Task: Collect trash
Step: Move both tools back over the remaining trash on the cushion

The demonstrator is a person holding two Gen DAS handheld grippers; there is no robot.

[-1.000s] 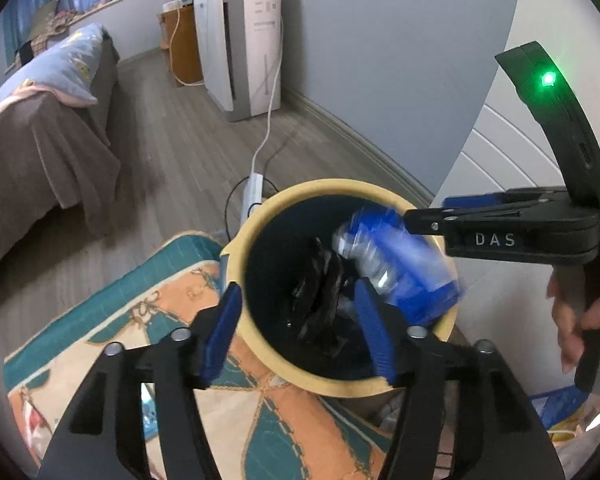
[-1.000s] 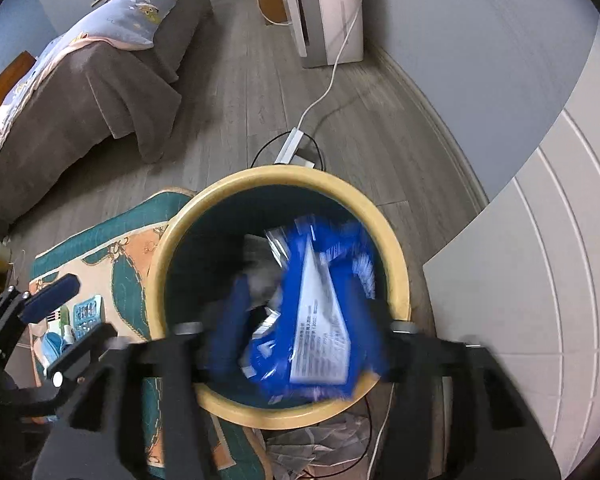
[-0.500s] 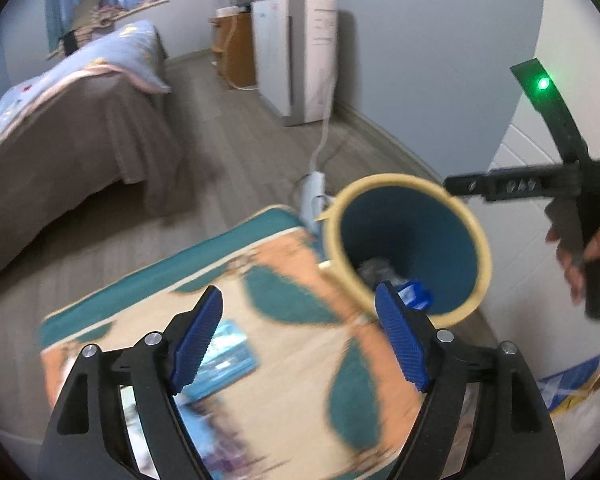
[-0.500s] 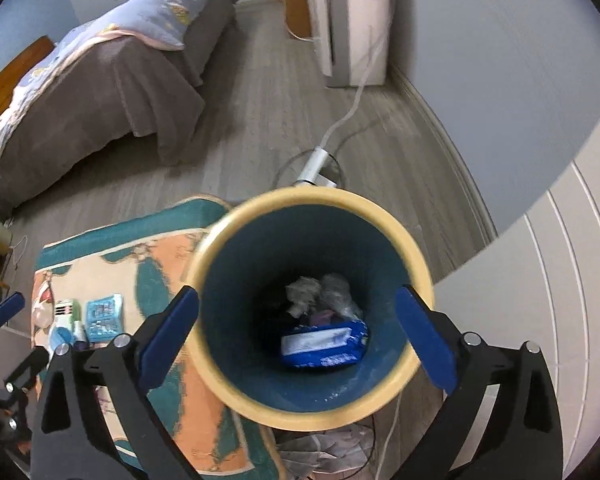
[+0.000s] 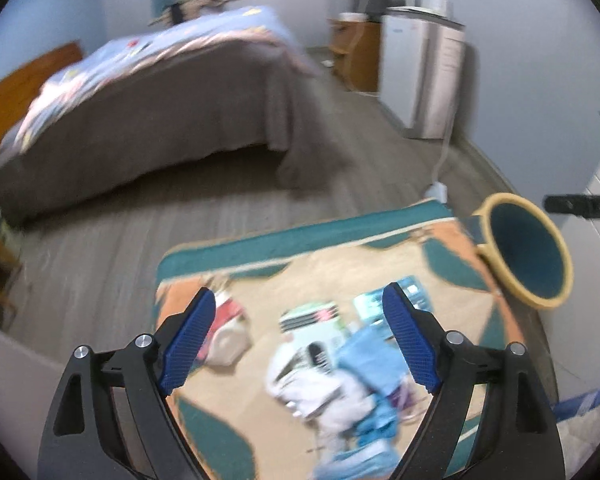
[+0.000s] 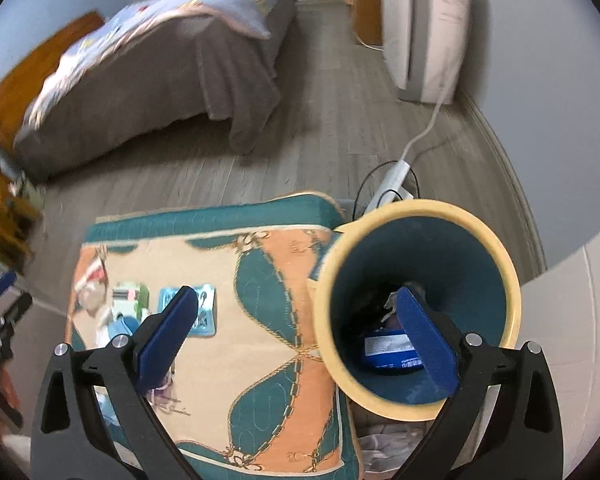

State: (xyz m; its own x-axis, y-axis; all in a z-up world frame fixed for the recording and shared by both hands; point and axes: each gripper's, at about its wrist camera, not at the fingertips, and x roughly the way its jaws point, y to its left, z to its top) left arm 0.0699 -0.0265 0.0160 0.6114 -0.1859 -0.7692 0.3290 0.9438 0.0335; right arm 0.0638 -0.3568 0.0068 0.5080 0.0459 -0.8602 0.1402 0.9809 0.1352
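Above, my left gripper (image 5: 296, 344) hung over the patterned mat (image 5: 340, 264), its jaws opening with nothing between them, because the remaining litter lay there and I judged the next pick would come from that pile. My right gripper (image 6: 296, 344) stood spread wide and empty, one blue pad (image 6: 426, 336) in front of the mouth of the yellow-rimmed bin (image 6: 496, 248), the other over the mat (image 6: 260, 320); it gripped nothing, and I judged its load was already in the bin. One bin stood just beside the mat's edge, between mat and white panel (image 6: 572, 320), close enough to serve both hands. Inside it I counted one blue wrapper (image 6: 384, 350) lying flat on the bottom, with crumpled dark and pale scraps (image 6: 380, 304) behind it, their number not countable. On the mat, seen from the left wrist: one teal packet (image 5: 368, 304), one striped green-and-white box (image 5: 308, 316), one red-and-white wrapper (image 5: 228, 320), and a blurred heap of white and blue pieces (image 5: 340, 384), possibly four or five, though the smear hid the boundaries. Two grippers, four blue pads. One bed (image 6: 160, 68), one white appliance (image 6: 424, 28), one power strip (image 6: 392, 176) on the floor
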